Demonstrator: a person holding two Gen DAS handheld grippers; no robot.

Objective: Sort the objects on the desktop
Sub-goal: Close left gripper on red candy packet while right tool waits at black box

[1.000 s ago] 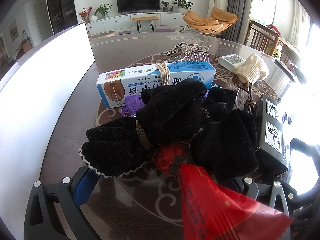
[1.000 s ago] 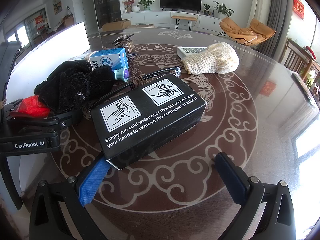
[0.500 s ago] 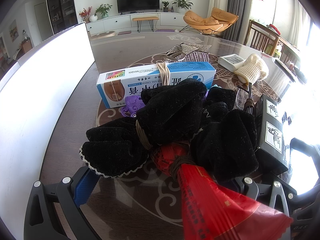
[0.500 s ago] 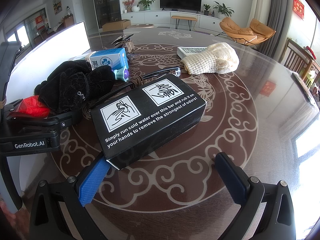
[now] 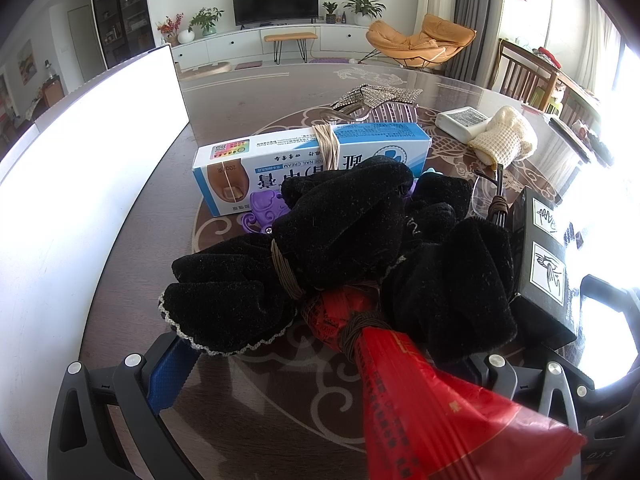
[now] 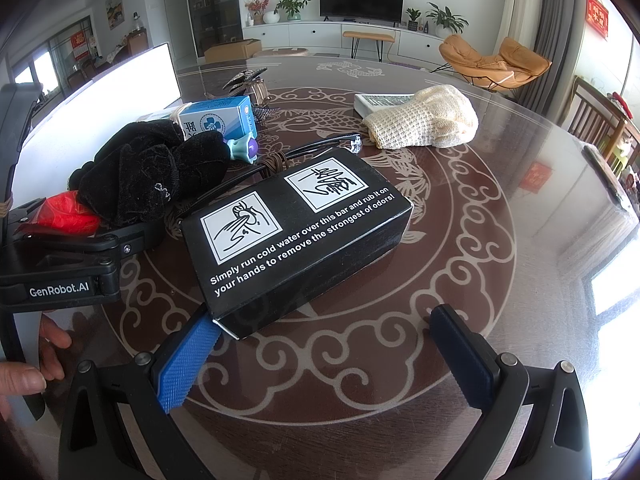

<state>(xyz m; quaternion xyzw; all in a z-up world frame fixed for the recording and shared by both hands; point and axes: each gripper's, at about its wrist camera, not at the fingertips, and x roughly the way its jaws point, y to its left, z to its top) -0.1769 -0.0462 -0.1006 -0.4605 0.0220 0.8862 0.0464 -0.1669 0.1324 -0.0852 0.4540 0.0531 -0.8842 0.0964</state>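
A red packet lies between the fingers of my open left gripper, next to a black velvet scrunchie. Behind them lie a blue and white cream box and a purple toy. A black box lies just in front of my open right gripper, its near corner by the left finger. The left gripper also shows in the right wrist view, by the scrunchie and the red packet.
A cream knitted pouch and a white box lie further back. Glasses lie behind the black box. A rhinestone hair clip lies at the back. A white board stands at the left.
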